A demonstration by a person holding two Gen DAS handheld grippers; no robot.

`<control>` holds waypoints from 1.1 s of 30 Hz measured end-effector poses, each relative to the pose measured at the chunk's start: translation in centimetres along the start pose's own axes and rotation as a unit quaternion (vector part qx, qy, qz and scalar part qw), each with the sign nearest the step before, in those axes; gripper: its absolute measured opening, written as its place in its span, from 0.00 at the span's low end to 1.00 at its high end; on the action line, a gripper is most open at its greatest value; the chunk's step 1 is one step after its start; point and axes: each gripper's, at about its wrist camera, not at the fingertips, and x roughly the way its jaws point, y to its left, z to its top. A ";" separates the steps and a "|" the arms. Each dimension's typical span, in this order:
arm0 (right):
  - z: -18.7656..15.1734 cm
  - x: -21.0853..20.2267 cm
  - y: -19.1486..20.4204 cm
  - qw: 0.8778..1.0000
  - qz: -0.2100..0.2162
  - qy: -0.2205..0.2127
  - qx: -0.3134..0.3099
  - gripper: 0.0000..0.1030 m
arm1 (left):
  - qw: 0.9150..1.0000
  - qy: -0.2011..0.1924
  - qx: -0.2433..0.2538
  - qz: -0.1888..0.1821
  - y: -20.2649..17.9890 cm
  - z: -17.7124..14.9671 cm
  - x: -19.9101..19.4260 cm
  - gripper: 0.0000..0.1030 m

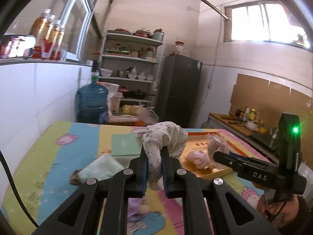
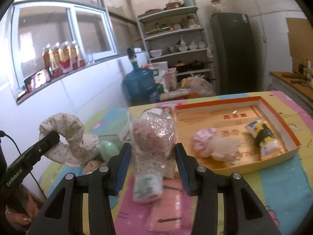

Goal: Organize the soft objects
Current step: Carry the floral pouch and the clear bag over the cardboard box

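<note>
My left gripper (image 1: 154, 152) is shut on a white floral cloth roll (image 1: 166, 137), held above the colourful cartoon-print table cover (image 1: 58, 156). The same gripper (image 2: 53, 137) and cloth (image 2: 66, 125) show at the left of the right wrist view. My right gripper (image 2: 152, 148) is shut on a clear plastic bag with a pinkish soft thing inside (image 2: 152, 135), also lifted. In the left wrist view, that bag (image 1: 217, 145) sits at the right gripper's tip. An orange-rimmed shallow box (image 2: 273, 107) holds a pink plush (image 2: 213, 145) and a yellow tissue pack (image 2: 262, 137).
A pale green knit hat with a pom-pom (image 1: 101, 168) and a green card (image 1: 125, 145) lie on the table. A purple soft item (image 1: 135, 207) lies under my left gripper. Behind the table stand a water jug (image 1: 92, 101), a shelf rack (image 1: 133, 74) and a dark fridge (image 1: 180, 90).
</note>
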 end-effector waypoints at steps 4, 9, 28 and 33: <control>0.3 -1.1 -2.3 1.000 -0.016 -0.012 0.012 0.46 | 1.000 0.001 0.011 -0.023 -2.0 0.7 1.6 0.12; 0.9 -2.1 -4.8 0.999 -0.035 -0.024 0.022 0.46 | 0.998 0.005 0.024 -0.050 -4.8 1.3 3.6 0.12; 5.3 -1.9 -14.1 0.994 -0.093 -0.051 0.007 0.46 | 0.995 0.055 0.030 -0.083 -12.5 3.8 14.2 0.12; 6.5 -1.1 -16.6 0.993 -0.104 -0.051 0.008 0.46 | 0.994 0.068 0.024 -0.082 -13.6 3.9 16.7 0.12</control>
